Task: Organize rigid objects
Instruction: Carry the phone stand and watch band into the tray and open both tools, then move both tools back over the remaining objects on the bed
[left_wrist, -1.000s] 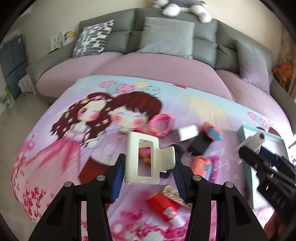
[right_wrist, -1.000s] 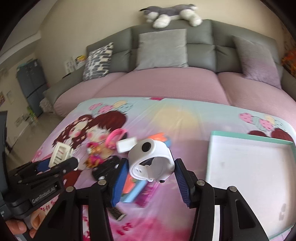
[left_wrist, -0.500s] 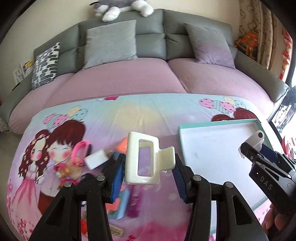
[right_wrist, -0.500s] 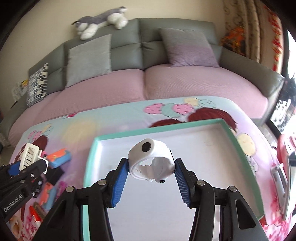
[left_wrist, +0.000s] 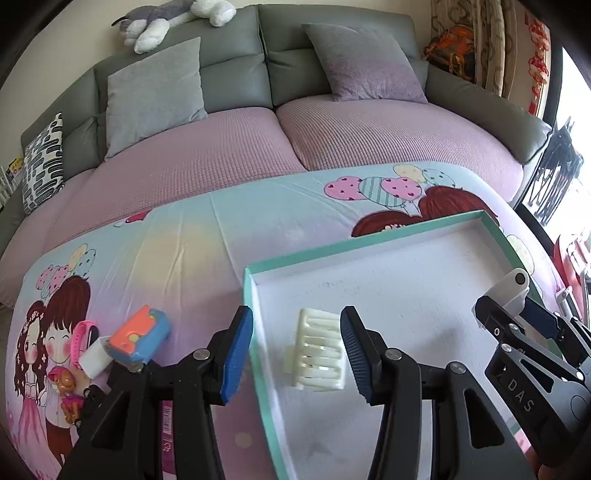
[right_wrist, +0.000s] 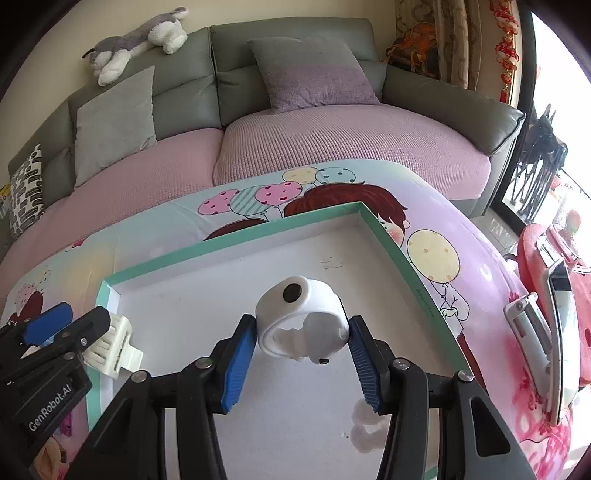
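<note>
Cream plastic hair claw clip (left_wrist: 317, 350) is seen lying inside the shallow white tray with teal rim (left_wrist: 369, 240), by its left wall. It sits directly ahead of the left gripper (left_wrist: 295, 325), with its long axis roughly along the fingers. The jaws stand apart and a gap shows at one pad, so the clip is judged unclamped. White plastic ring band with dark round button (right_wrist: 299, 295) is pinched by the right gripper (right_wrist: 303, 332) above bare mid-tray floor, so a straight lowering is needed. Half a second before, the clip was held upright between the left pads beside the tray; the band's grip is unchanged.
</note>
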